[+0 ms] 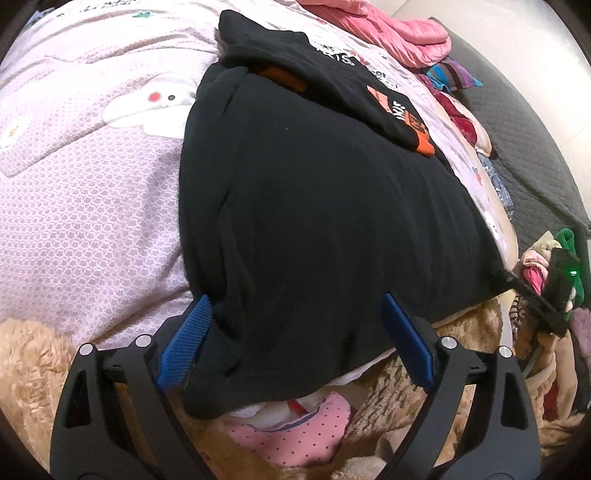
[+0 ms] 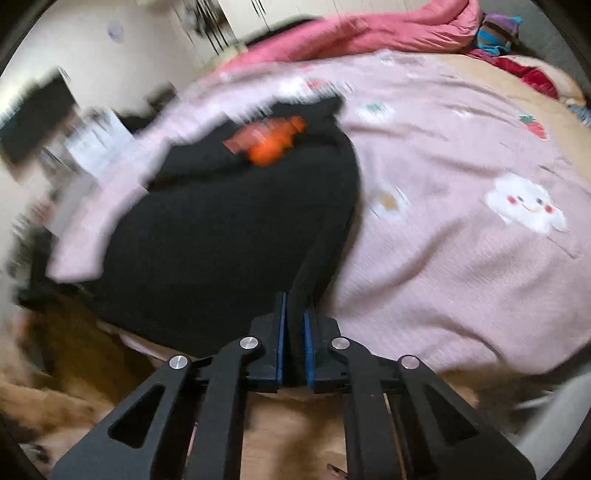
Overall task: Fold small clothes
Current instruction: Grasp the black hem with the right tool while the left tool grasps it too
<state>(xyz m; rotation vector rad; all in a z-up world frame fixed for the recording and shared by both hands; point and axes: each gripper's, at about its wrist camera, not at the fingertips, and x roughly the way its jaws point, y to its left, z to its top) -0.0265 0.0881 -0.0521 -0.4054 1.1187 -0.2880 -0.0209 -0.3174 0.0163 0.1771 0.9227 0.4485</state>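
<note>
Nearest, the left claw [image 1: 295, 339] stands with its blue pads spread wide to either side of the near hem of the black shirt [image 1: 314, 192], gripping nothing. The cloth droops between the pads and hangs over the bed edge, above a pink dotted garment [image 1: 295, 435] lying on a tan fleecy blanket [image 1: 33, 369]. In the right wrist view, which is blurred by motion, the right claw [image 2: 294, 332] has its pads drawn together on a bunched fold of the same shirt at its near right edge, and a taut ridge of cloth runs away from the pinch.

The shirt lies spread across the pink quilted bedspread [image 1: 74, 206], its orange-printed sleeves [image 1: 417, 125] folded in at the far end. It looks soft, light and limp: it will sag and crease wherever it is not held, and a single pinch drags it into a rope. I'd judge the near hem corners the best hold, one for each claw, so the hem lifts evenly.

Farther off, a pink puffy jacket [image 1: 399, 33] and a striped garment [image 1: 454, 77] sit at the far right of the bed.
</note>
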